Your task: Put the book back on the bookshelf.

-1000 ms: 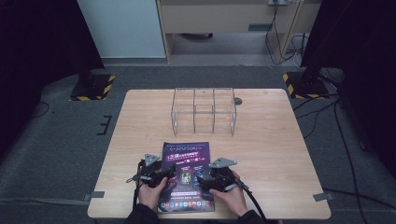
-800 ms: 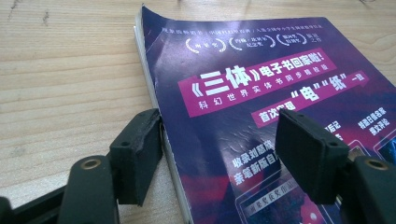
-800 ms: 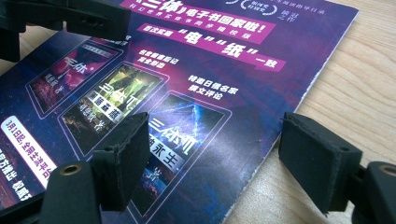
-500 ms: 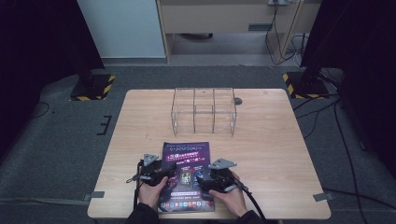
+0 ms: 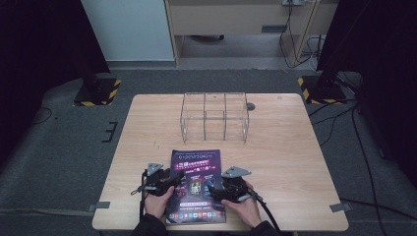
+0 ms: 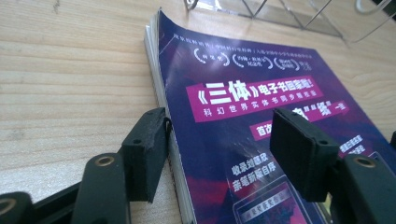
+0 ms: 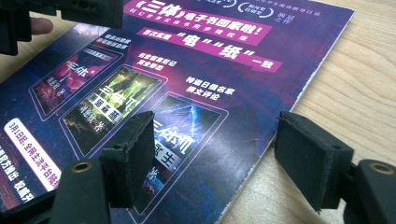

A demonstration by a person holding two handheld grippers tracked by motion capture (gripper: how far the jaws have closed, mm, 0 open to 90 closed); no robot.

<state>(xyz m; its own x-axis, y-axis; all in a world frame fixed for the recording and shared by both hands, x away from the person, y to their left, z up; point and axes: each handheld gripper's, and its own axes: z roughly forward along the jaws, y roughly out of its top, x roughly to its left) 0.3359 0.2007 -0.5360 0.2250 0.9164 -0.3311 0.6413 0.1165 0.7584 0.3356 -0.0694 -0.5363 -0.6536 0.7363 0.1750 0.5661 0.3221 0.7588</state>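
Observation:
A purple magazine (image 5: 195, 184) with white print lies flat near the table's front edge. My left gripper (image 5: 176, 177) straddles its left edge: in the left gripper view one pad (image 6: 147, 149) rests on the wood against the page edges, while the other pad (image 6: 301, 149) hangs over the magazine's cover (image 6: 243, 116). Its jaws have just been closing and stand open. My right gripper (image 5: 213, 189) straddles the right edge, one pad (image 7: 133, 154) over the magazine's cover (image 7: 187, 70) and one pad (image 7: 310, 158) over bare wood. Those jaws have also just been closing and are still open.
A clear acrylic organizer (image 5: 215, 117) with upright dividers stands at the middle back of the wooden table (image 5: 295, 162). A person's hands (image 5: 244, 210) hold both grippers at the front edge. Black stands (image 5: 324, 83) and cables sit on the floor beyond.

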